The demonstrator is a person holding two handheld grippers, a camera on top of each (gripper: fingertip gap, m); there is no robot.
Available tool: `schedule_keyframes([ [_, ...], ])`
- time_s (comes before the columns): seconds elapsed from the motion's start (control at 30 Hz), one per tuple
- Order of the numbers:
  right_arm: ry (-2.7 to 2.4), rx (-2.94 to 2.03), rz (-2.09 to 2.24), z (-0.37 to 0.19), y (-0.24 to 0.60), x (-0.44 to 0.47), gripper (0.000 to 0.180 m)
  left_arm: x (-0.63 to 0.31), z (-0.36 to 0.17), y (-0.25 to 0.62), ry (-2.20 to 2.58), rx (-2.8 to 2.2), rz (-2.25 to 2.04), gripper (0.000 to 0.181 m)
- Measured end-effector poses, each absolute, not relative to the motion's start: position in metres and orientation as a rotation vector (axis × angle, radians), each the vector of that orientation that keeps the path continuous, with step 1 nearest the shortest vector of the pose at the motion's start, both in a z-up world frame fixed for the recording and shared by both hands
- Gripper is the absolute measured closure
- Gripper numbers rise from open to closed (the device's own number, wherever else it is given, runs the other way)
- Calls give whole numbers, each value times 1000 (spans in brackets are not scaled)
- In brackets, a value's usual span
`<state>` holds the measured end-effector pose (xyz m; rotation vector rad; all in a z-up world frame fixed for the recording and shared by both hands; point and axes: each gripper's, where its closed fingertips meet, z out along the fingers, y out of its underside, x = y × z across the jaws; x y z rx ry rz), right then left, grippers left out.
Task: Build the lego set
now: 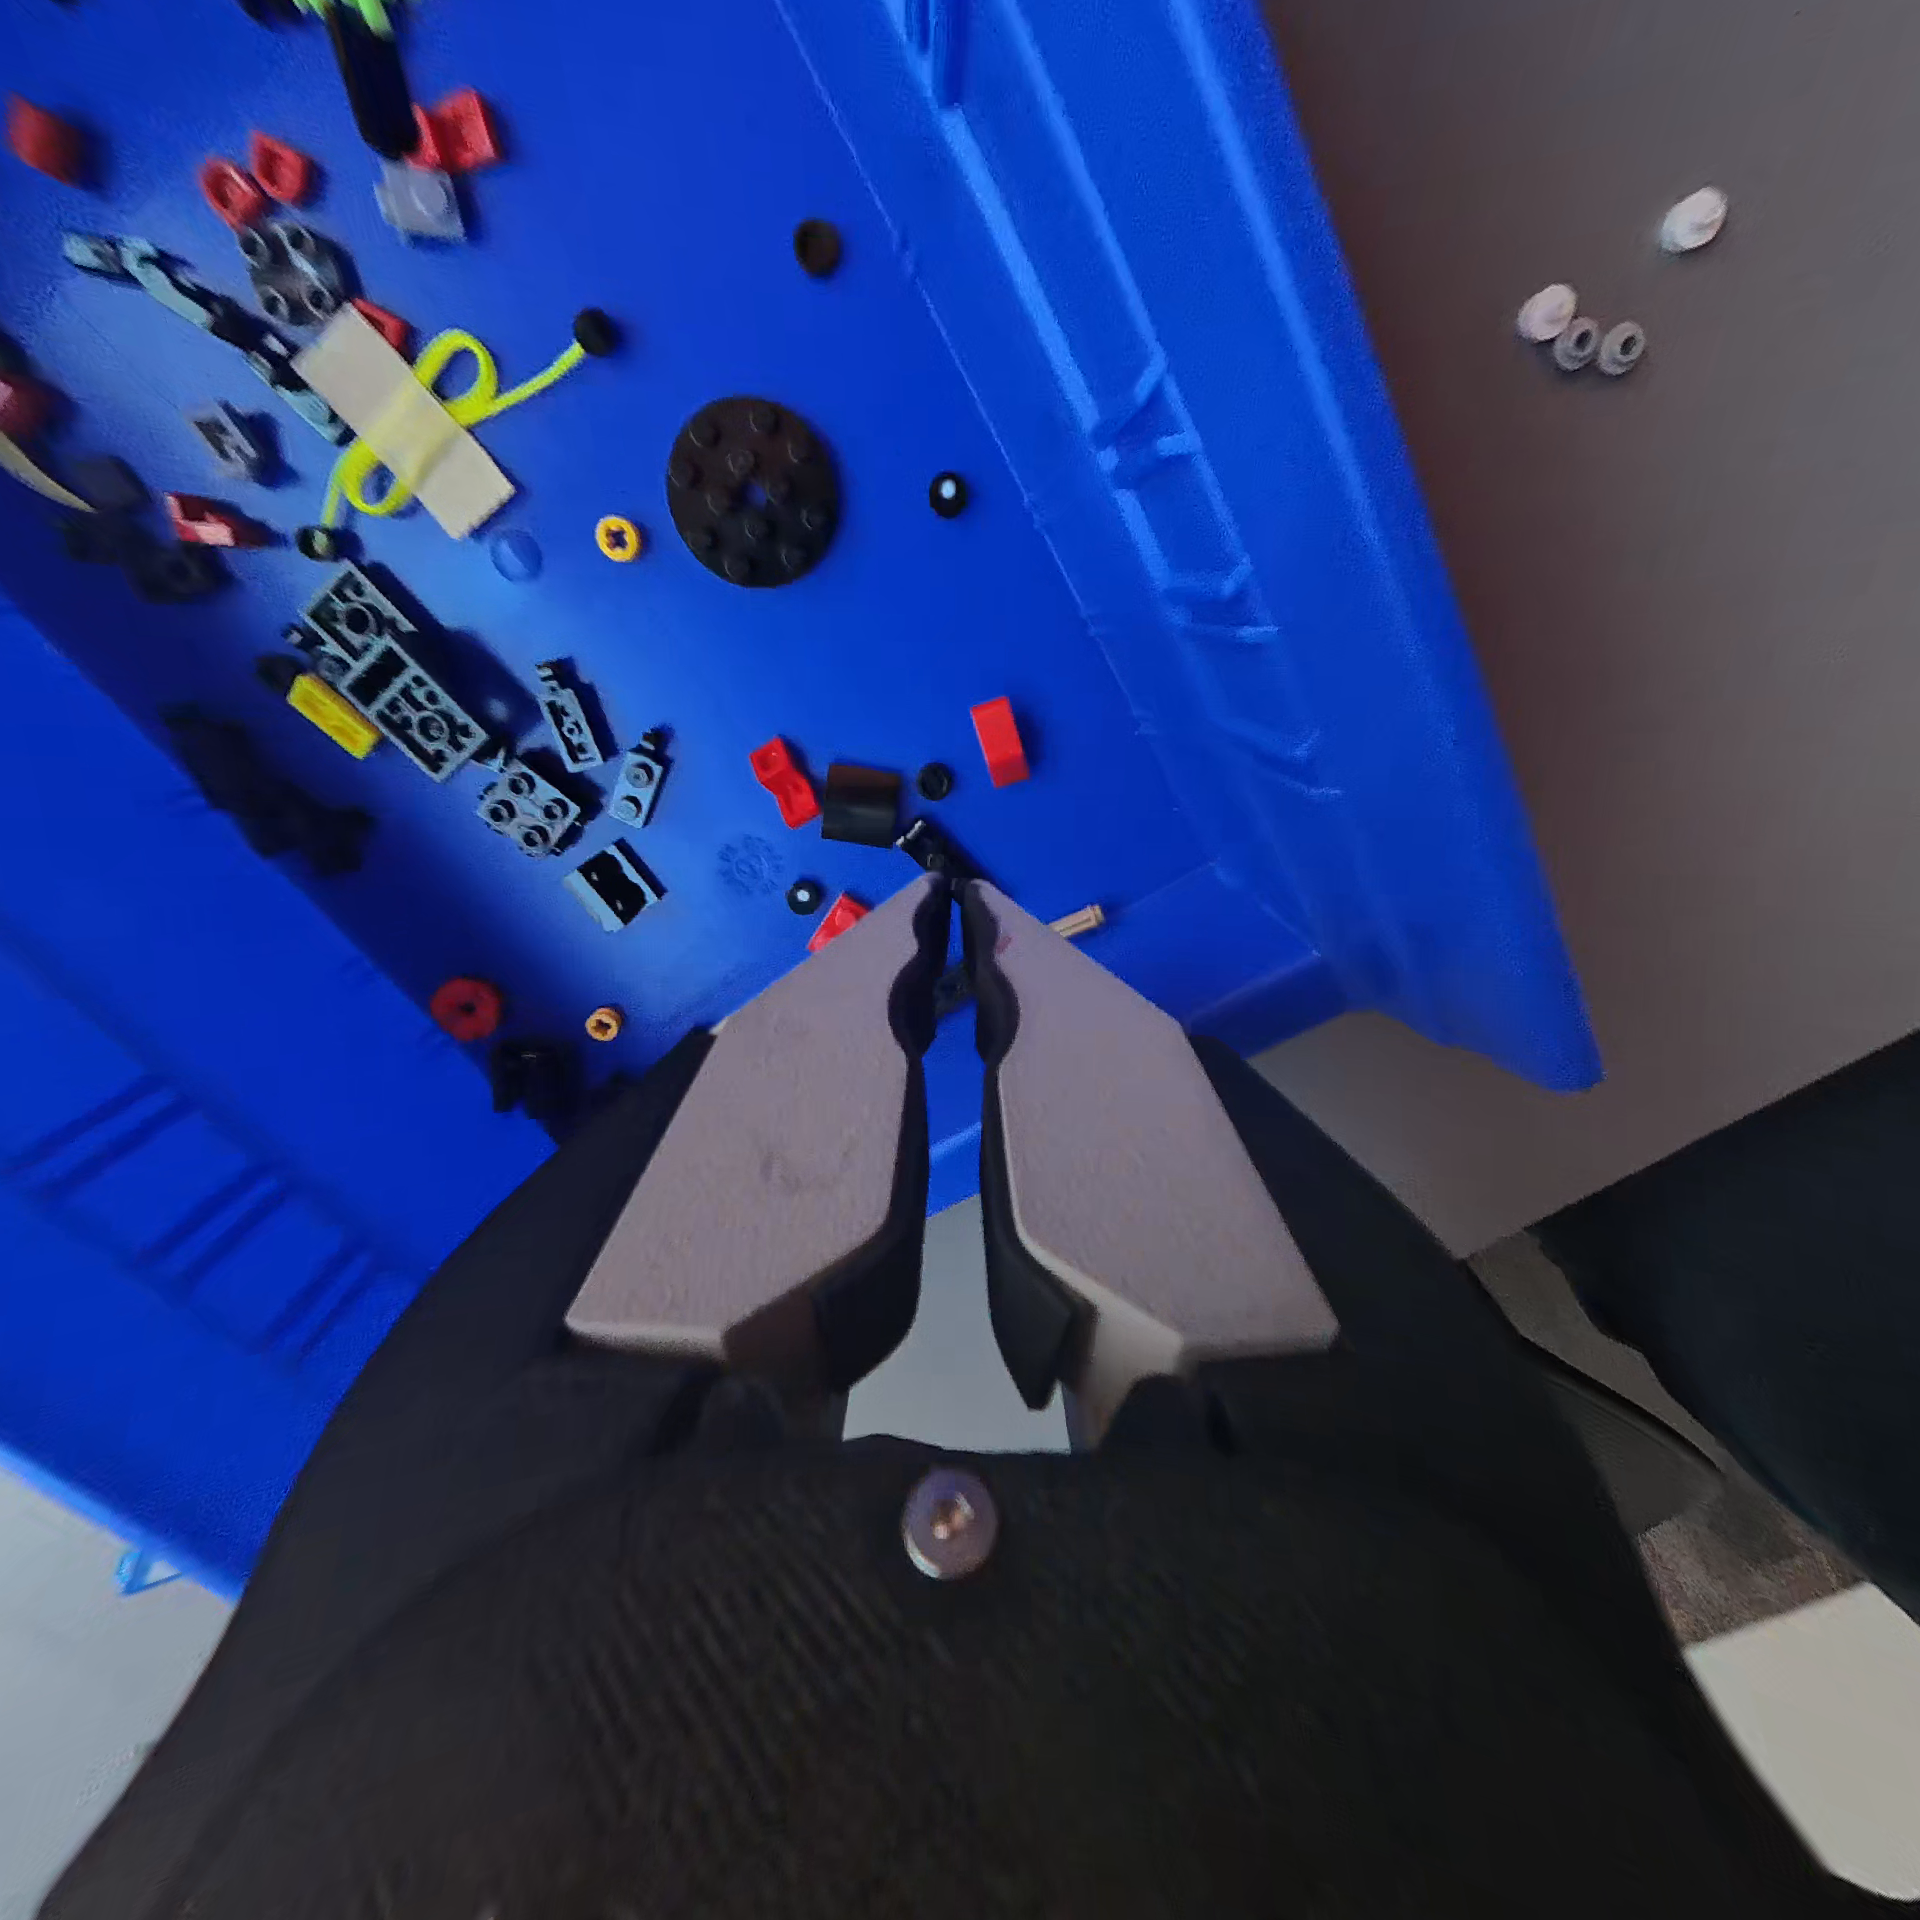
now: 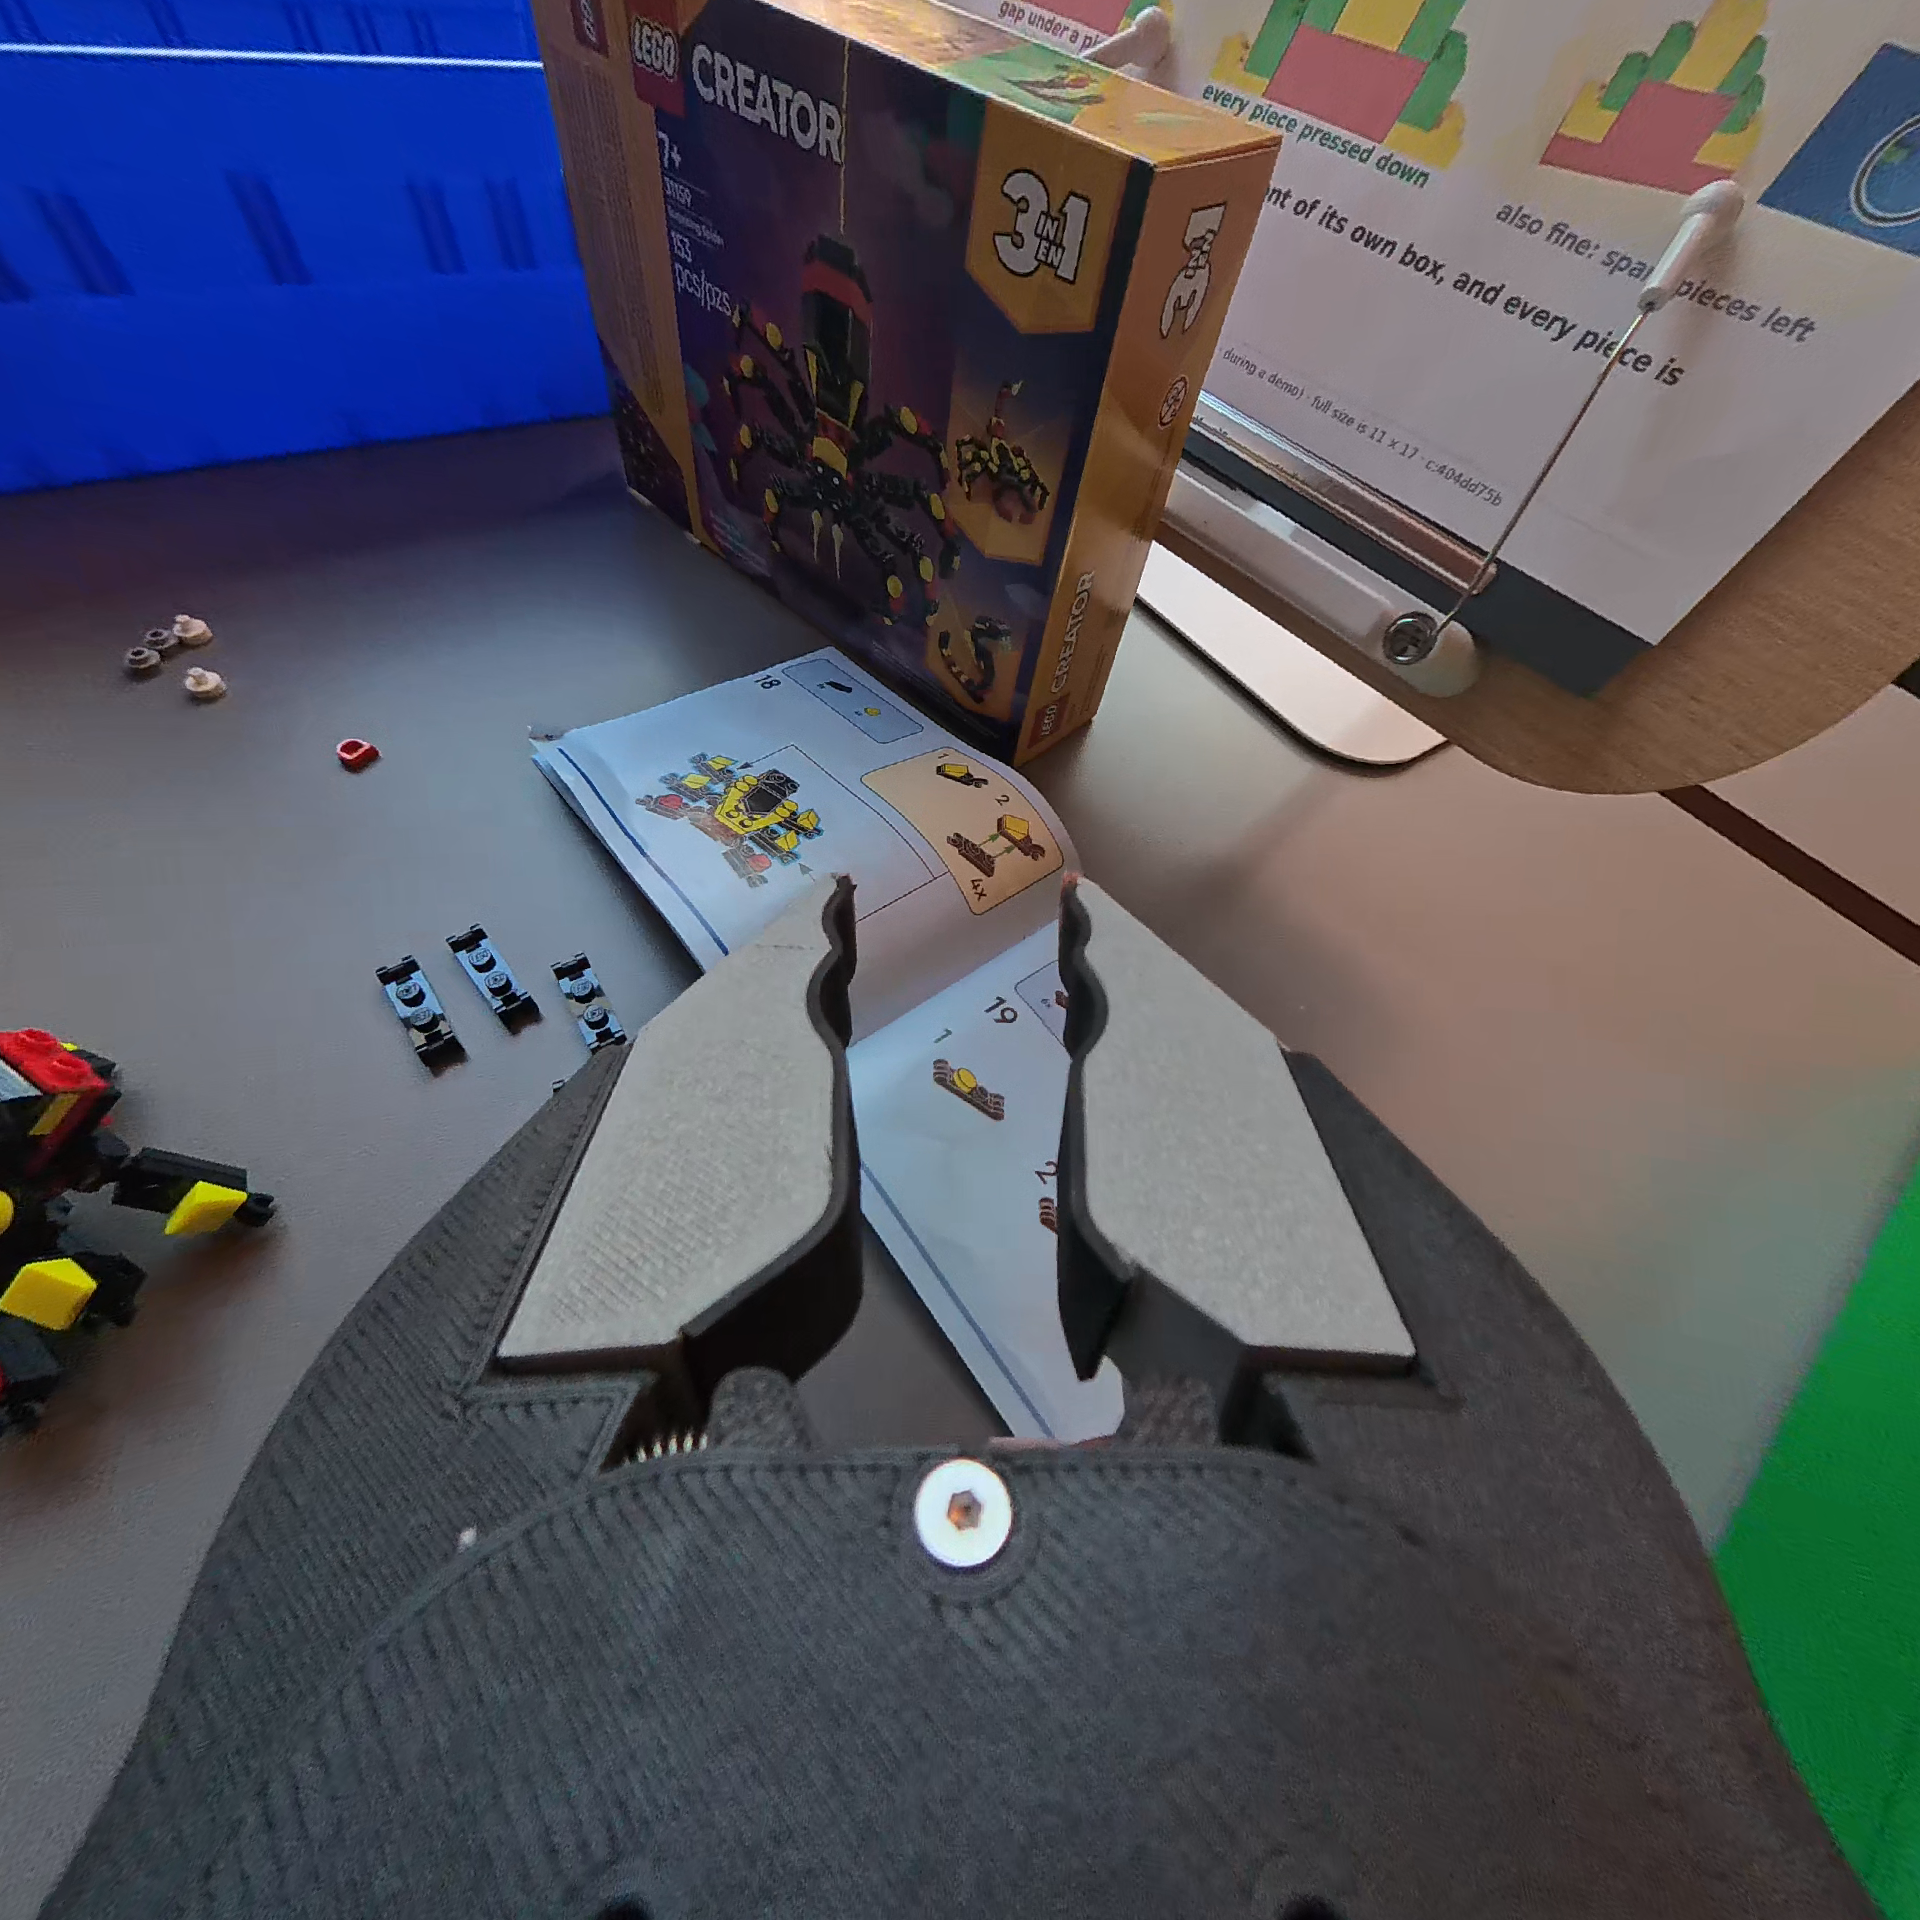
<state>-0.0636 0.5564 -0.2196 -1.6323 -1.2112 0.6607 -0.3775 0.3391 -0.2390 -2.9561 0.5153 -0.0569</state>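
In the left wrist view, my left gripper [image 1: 948,885] is over the near corner of a blue tray [image 1: 727,156]. It is shut on a small black lego piece [image 1: 928,844] that sticks out past its tips. Many loose pieces lie in the tray, among them a black round plate [image 1: 752,490], a red brick [image 1: 1000,740] and a yellow-green string [image 1: 436,416]. In the right wrist view, my right gripper [image 2: 954,883] is open and empty above the open instruction booklet [image 2: 748,831]. Three black plates [image 2: 494,977] lie left of it. The partly built black, red and yellow model [image 2: 62,1195] is at the far left.
The lego box [image 2: 904,364] stands upright behind the booklet. A small red piece [image 2: 356,752] and several small grey round pieces [image 2: 171,649] lie on the dark table; these grey pieces also show in the left wrist view [image 1: 1579,338]. A poster on a stand [image 2: 1558,260] is at the back right. My right fingertips sit around 40 centimeters from my left ones. My left gripper is the nearer one to the red brick [image 1: 1000,740]: about 4 centimeters, against 35 centimeters.
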Motion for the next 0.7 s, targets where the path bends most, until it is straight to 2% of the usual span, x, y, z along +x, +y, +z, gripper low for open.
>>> schedule_keyframes([
  [0.03,-1212,-1632,661,-220,556,-64,143,-379,-246,336,500,-2989,-65,180],
  [0.13,-1217,-1632,659,-220,556,-65,143,-385,-263,330,427,-3066,-79,167],
  [0.27,-1221,-1631,655,-221,556,-65,143,-384,-268,332,393,-3074,-118,167],
  [0.4,-1218,-1627,657,-219,556,-65,144,-383,-269,334,382,-3082,-126,174],
  [0.7,-1221,-1614,650,-217,554,-64,144,-386,-269,337,359,-3069,-117,166],
])
